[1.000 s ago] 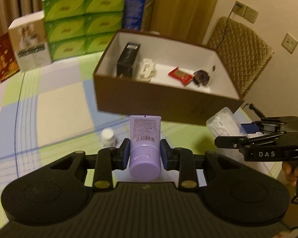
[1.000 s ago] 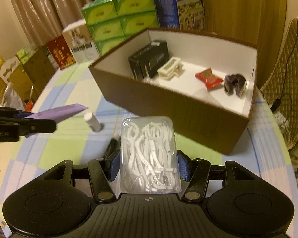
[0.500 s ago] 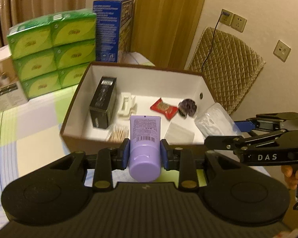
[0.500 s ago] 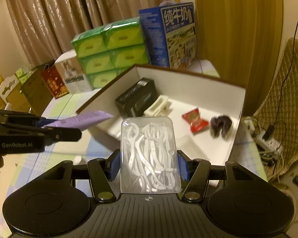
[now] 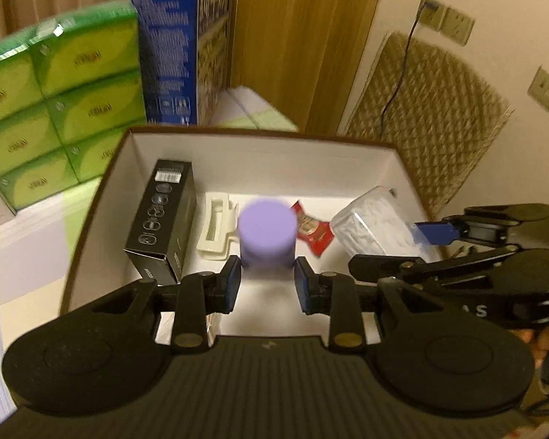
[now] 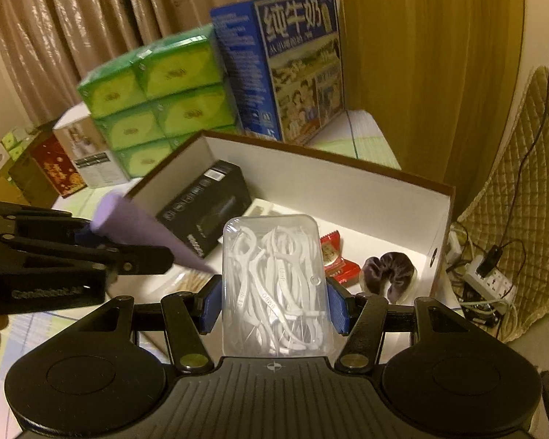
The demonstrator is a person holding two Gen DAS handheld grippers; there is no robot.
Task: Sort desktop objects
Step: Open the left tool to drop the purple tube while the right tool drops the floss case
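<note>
A brown cardboard box [image 5: 260,135] with a white inside lies below both grippers. My left gripper [image 5: 268,274] is shut on a purple tube [image 5: 267,232], gripped near the pad tips. The tube's cap faces the camera and its flat tail slopes down into the box [image 6: 329,168]. The tube [image 6: 139,230] is blurred in both views. My right gripper [image 6: 274,300] is shut on a clear case of white floss picks [image 6: 274,285] and hangs over the right half of the box. From the left wrist view, the floss case [image 5: 373,223] sits between the right gripper's [image 5: 391,245] fingers.
Inside the box lie a black carton [image 5: 161,219], a white clip [image 5: 216,226], a red packet [image 5: 313,230], a dark scrunchie [image 6: 388,270] and a bag of toothpicks [image 6: 190,278]. Green tissue packs [image 6: 157,102] and a blue milk carton [image 6: 289,58] stand behind. A padded chair [image 5: 432,117] and a power strip [image 6: 490,285] are at the right.
Both grippers have moved forward from the table in front of the box to above its inside. The purple tube has tipped, cap toward the camera and tail down.
</note>
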